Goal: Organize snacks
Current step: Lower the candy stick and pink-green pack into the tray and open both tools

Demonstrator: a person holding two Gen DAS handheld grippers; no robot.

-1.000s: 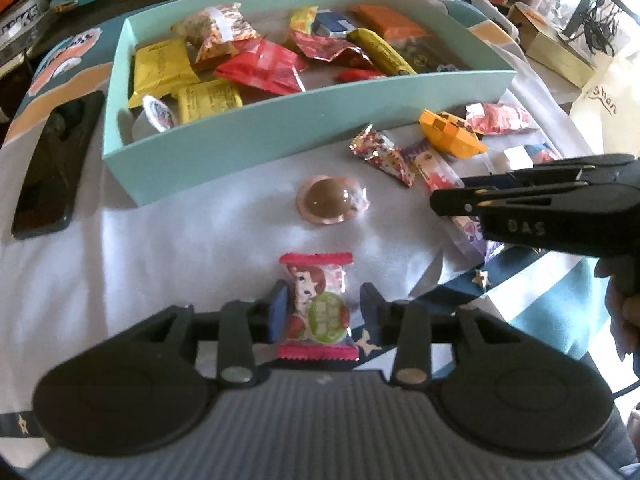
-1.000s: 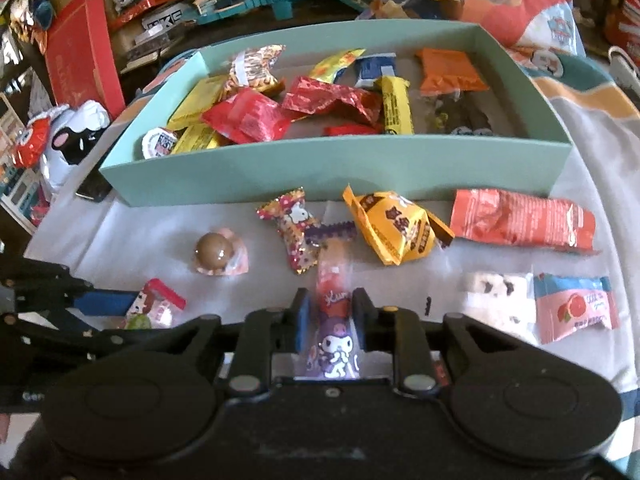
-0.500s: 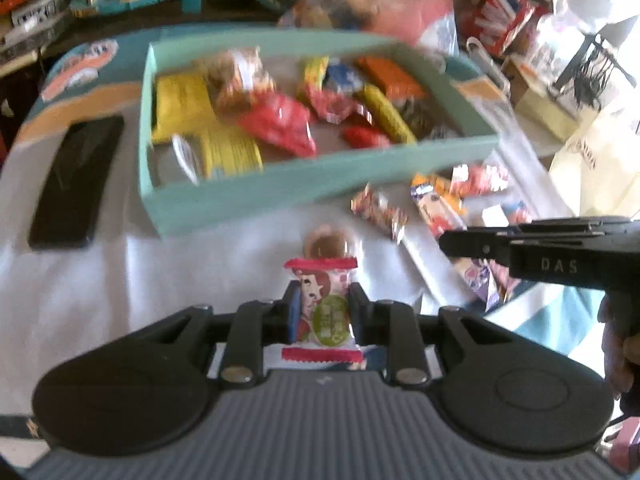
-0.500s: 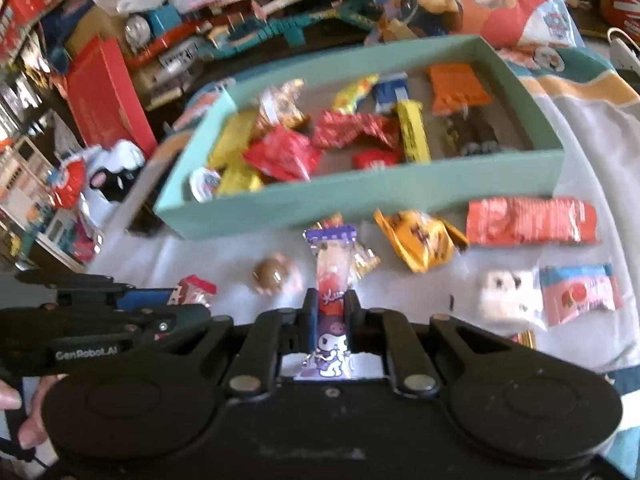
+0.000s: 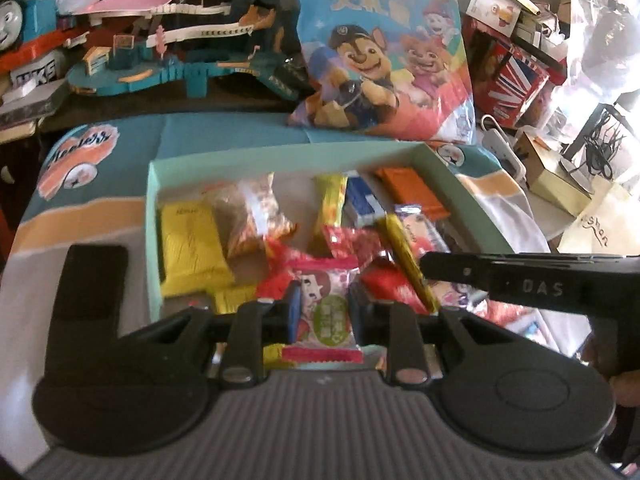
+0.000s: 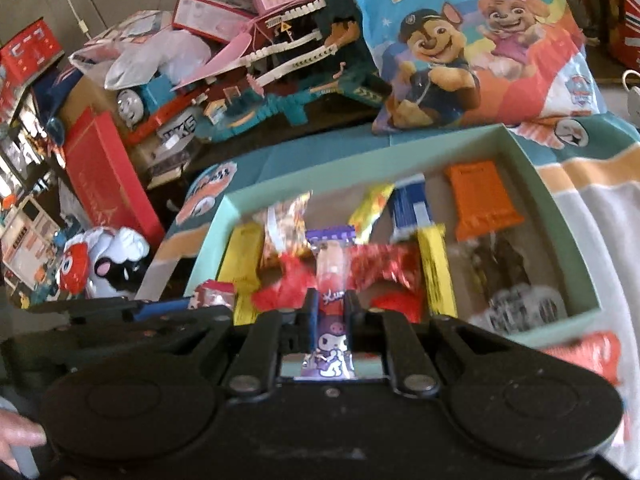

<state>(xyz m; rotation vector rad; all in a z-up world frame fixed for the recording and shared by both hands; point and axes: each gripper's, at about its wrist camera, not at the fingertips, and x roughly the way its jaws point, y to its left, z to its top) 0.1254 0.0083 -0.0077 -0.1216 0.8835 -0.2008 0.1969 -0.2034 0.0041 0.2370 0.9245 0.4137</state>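
Both snacks are now lifted off the cloth and carried over the teal box: the pink candy is clamped in the left gripper, the purple stick in the right gripper; release is judged next

Left gripper: fingers closed, pinching a wrapped candy upright between them. Right gripper: fingers closed on a slim purple-and-red packet, held upright. In the left wrist view, the right gripper's black body extends in from the right side.
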